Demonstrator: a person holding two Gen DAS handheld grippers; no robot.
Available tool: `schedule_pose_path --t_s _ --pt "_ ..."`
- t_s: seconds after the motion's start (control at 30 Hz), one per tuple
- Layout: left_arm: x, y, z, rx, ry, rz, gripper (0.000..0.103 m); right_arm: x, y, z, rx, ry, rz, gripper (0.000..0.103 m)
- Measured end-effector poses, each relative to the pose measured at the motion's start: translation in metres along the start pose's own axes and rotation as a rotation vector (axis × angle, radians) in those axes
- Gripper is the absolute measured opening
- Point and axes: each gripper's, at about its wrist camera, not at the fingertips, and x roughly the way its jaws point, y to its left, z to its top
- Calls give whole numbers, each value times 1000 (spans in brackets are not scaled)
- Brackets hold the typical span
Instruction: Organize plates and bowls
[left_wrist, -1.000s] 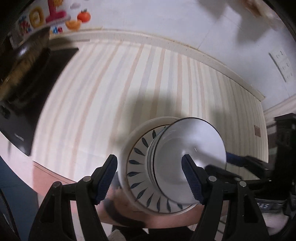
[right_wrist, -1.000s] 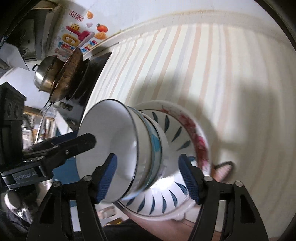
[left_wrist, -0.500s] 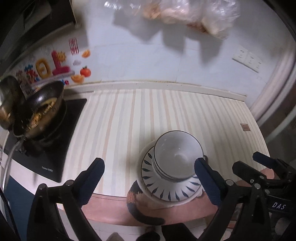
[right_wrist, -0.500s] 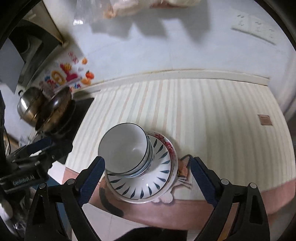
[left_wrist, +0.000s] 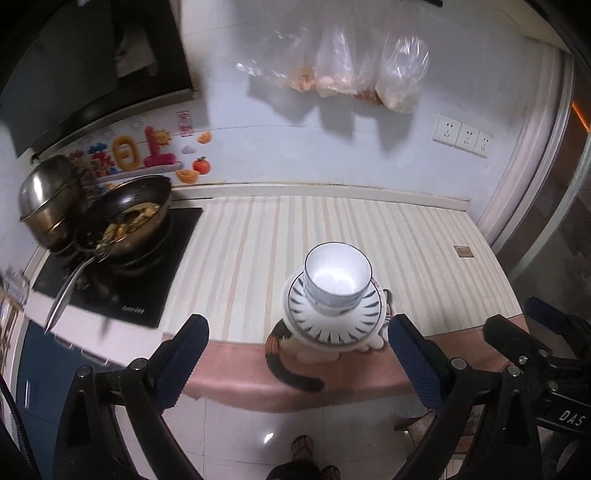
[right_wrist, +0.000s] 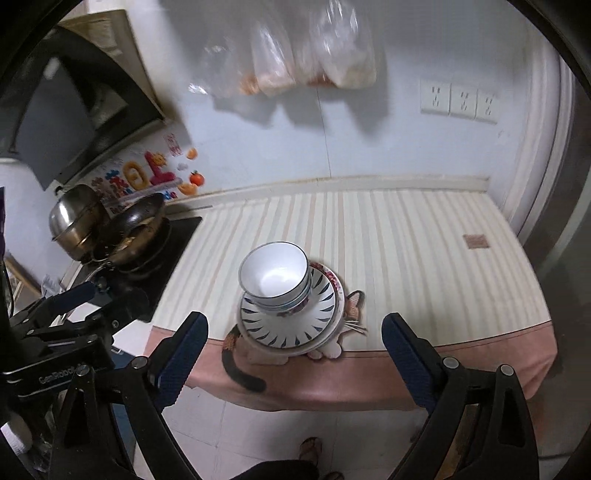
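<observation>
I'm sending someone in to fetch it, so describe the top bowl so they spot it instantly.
On the striped counter, right of the black stove, a stack of dishes sits at the front edge. The top bowl is plain white inside with a thin dark rim, unlike the leaf-patterned plate beneath.

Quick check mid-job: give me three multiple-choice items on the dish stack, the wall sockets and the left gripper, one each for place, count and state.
1. Where do the stacked bowls sit?
A. in the frying pan
B. on the plates at the counter's near edge
C. on the floor

2. How many wall sockets show?
A. one
B. three
C. five

3. How do the left gripper's jaws stand?
A. wide apart, empty
B. shut on a bowl
C. shut on a plate

Answers: B, the bowls rest on the plates; B, three sockets side by side; A, nothing lies between the jaws.
</observation>
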Motion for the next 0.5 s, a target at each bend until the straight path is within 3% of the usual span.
schedule_pose_path --t_s 0.27,0.5 --pt "-64 -2 -42 -4 -18 23 100 -99 23 -50 -69 -77 -22 98" --pt "-109 -6 -73 -10 -62 47 100 -152 27 -87 -60 -103 -1 98"
